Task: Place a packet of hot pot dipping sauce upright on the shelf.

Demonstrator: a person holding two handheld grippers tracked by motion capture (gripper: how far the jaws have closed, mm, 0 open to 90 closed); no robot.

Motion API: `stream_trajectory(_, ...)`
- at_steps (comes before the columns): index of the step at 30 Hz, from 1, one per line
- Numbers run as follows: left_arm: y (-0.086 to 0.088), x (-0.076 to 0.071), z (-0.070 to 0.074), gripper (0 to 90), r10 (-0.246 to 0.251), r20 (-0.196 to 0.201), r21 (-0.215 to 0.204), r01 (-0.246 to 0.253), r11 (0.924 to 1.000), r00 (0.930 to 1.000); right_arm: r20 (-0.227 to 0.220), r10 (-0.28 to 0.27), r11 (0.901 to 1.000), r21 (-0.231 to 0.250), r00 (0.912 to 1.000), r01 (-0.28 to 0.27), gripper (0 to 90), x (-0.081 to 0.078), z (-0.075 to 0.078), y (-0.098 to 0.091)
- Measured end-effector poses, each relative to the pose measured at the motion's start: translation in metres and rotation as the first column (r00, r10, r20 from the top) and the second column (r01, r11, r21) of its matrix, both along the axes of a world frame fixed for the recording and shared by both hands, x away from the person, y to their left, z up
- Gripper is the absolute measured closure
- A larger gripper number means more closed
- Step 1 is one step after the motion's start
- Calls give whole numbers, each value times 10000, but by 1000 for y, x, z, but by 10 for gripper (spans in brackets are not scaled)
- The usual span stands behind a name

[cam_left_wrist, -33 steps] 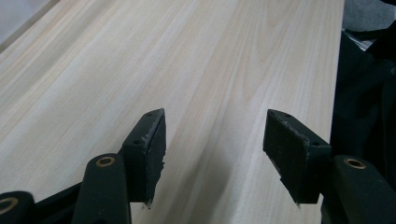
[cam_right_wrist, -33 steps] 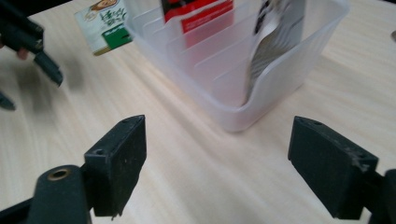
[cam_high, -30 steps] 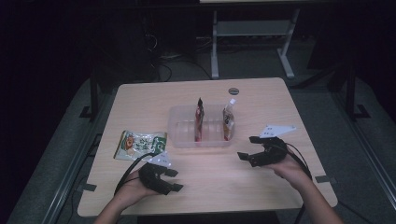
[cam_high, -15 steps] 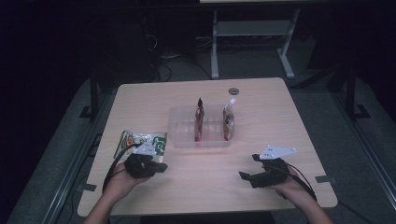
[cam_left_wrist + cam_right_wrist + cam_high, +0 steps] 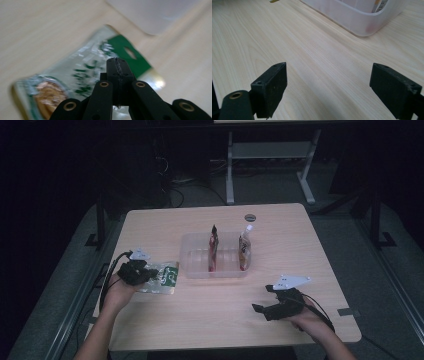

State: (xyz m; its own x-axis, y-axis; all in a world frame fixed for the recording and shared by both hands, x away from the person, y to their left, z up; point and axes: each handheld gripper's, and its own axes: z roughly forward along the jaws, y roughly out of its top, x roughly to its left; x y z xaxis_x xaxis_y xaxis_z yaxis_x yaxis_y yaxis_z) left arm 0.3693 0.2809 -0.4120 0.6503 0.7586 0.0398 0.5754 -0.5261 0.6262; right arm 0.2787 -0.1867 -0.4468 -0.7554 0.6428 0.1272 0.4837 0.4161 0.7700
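On the pale wooden table point(image 5: 200, 320), the flat green-and-silver foil snack packet point(image 5: 162, 279) lies at about nine o'clock of the clear plastic tray point(image 5: 200, 270), just beside its left wall. The left gripper point(image 5: 137, 272) has just been closing its jaws, which now meet on the packet's edge point(image 5: 100, 65), clenched upon the foil. The right gripper point(image 5: 270, 309) hovers at about five o'clock of the tray, well apart from it, its jaws spread wide and released point(image 5: 324, 82), nothing between them. Two upright pouches point(image 5: 214, 247) stand in the tray.
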Motion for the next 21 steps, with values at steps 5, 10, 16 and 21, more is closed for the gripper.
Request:
stream_trajectory(5, 11, 29, 1, 898, 674, 196, 391, -681, 9969, 9975, -27, 53, 10000, -79, 10000, -53, 142, 1, -1, 3)
stream_trajectory(10, 20, 51, -8, 898, 1393, 145, 464, -1398, 9891, 9901, 21, 152, 9997, -184, 9999, -152, 142, 1, -3, 3)
stream_trajectory(16, 31, 67, -12, 898, 1837, 84, 756, -1838, 9801, 9830, -26, 53, 9996, -293, 10000, -53, 143, 1, -3, 1)
stream_trajectory(21, 41, 71, -21, 899, 2020, -286, 901, -1988, 9759, 9790, 3, 148, 9993, -357, 9999, -147, 143, 1, -4, 2)
